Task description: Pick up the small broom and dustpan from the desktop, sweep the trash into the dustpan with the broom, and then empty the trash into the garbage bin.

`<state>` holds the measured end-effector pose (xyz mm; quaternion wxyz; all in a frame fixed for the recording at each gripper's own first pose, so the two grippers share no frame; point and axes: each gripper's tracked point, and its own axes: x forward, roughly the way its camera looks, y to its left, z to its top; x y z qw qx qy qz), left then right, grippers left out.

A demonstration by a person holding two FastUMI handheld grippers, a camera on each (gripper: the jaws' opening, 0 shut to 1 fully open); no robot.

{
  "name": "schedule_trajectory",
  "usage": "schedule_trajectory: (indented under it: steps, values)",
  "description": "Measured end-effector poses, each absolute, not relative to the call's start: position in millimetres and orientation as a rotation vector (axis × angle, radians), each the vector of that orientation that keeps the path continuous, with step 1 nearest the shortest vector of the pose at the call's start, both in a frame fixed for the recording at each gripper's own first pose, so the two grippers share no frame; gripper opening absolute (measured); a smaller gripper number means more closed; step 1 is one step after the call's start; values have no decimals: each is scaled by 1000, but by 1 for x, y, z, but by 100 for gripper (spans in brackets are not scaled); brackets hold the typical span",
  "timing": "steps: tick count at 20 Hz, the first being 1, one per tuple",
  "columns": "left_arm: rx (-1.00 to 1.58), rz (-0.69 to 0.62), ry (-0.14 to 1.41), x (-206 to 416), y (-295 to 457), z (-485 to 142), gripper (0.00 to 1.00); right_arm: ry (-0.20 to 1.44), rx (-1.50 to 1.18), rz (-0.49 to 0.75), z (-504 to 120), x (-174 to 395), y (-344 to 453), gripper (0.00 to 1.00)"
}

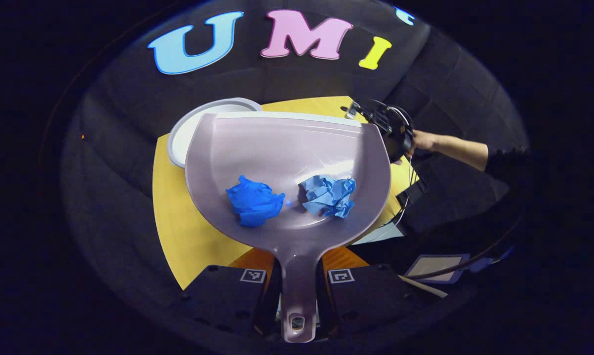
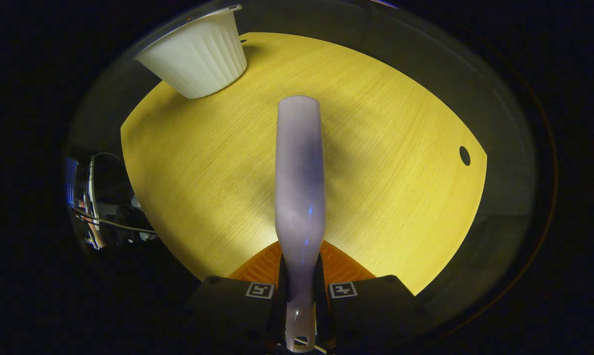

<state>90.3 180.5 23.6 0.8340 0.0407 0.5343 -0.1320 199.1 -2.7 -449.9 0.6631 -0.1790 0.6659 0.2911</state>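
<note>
A: Where's the trash?
B: Two blue wads (image 1: 289, 198) lie in the dustpan (image 1: 287, 162), held level above the table (image 1: 188, 231) so nothing spills; bin (image 1: 213, 129) just behind its lip.
A: Left tongs (image 1: 297, 283)?
B: Clenched on pan handle, both fingers pressing.
A: Right tongs (image 2: 300, 291)?
B: Gripping the broom (image 2: 299, 177) by its handle, head out over bare table, prob. parked clear for the dump.

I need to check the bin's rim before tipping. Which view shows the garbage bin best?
Right gripper view: the garbage bin shows its ribbed wall and rim. In the left gripper view the dustpan hides most of it.
</note>
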Motion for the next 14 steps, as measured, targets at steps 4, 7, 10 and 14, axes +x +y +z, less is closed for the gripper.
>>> schedule_trajectory:
  steps: [4,7,10,14]
  values:
    - [113,-135,1146,141,237,46,30,1499,-359,676,-447,180,-9,27]
    - [157,-60,1222,186,273,42,30,1492,-310,663,-452,179,-16,27]
    - [273,-25,1293,226,310,38,30,1471,-282,654,-459,178,-19,27]
    - [475,-58,1416,248,322,20,30,1463,-219,646,-467,165,-24,26]
